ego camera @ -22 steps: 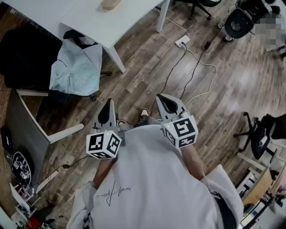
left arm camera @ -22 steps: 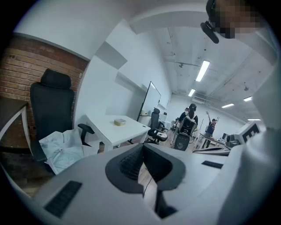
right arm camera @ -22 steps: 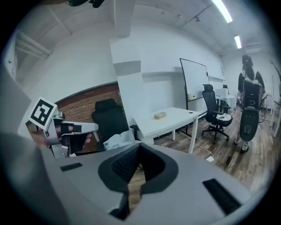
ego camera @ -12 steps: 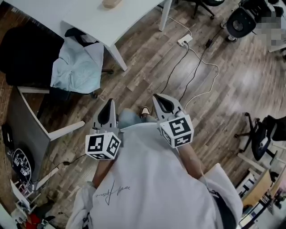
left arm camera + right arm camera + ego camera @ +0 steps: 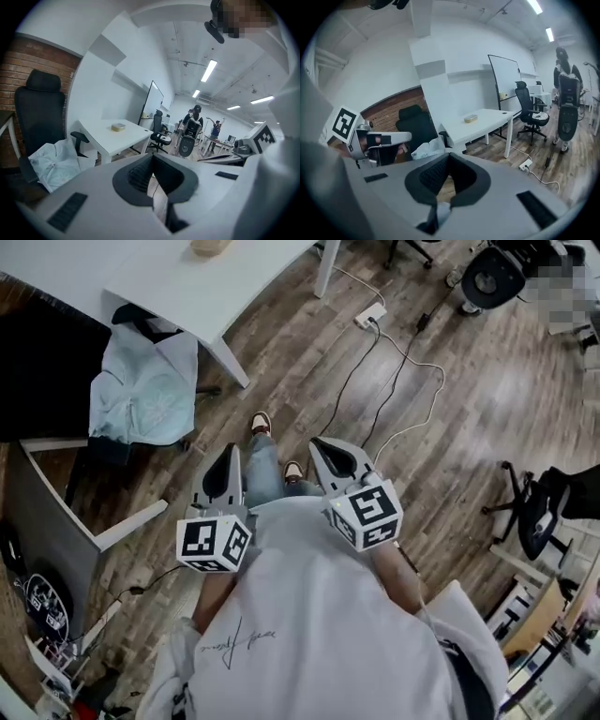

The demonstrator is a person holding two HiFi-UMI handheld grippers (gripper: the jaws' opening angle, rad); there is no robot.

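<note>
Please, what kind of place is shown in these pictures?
Most likely an open-plan office: a white rectangular desk, a black high-backed office chair beside it, and a large framed whiteboard further back.

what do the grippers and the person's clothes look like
The left gripper and right gripper are pale grey tapering shells with black ribbed pads. Each carries a white cube with black square markers. The person wears a white top with small dark script.
</note>
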